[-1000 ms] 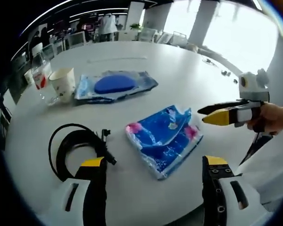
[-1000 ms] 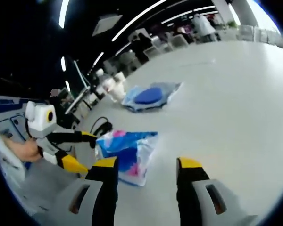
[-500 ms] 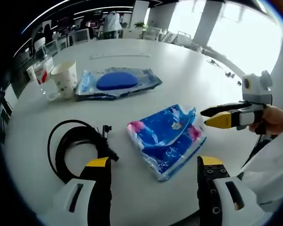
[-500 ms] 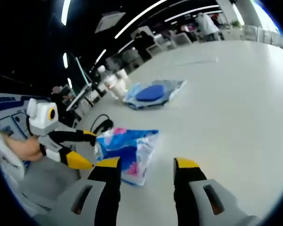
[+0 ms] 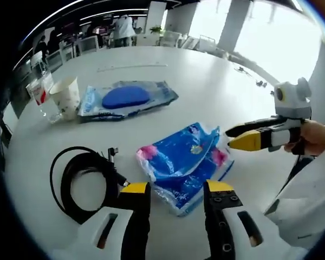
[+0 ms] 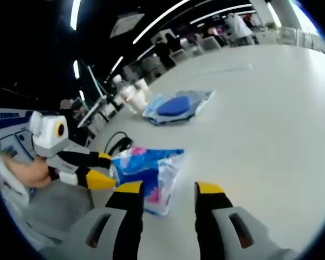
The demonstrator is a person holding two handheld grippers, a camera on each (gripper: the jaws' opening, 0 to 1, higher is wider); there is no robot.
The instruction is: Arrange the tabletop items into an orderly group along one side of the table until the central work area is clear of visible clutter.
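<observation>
Both views low over the white table (image 5: 206,76), facing inward from opposite sides, sharing the blue packet (image 5: 181,160).

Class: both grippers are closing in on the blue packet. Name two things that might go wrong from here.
1. The blue patterned packet looks soft and crumpled; the left gripper may pinch only a loose fold, so it sags or slips.
2. The black cable coil lies right beside it and might get snagged or dragged.
</observation>
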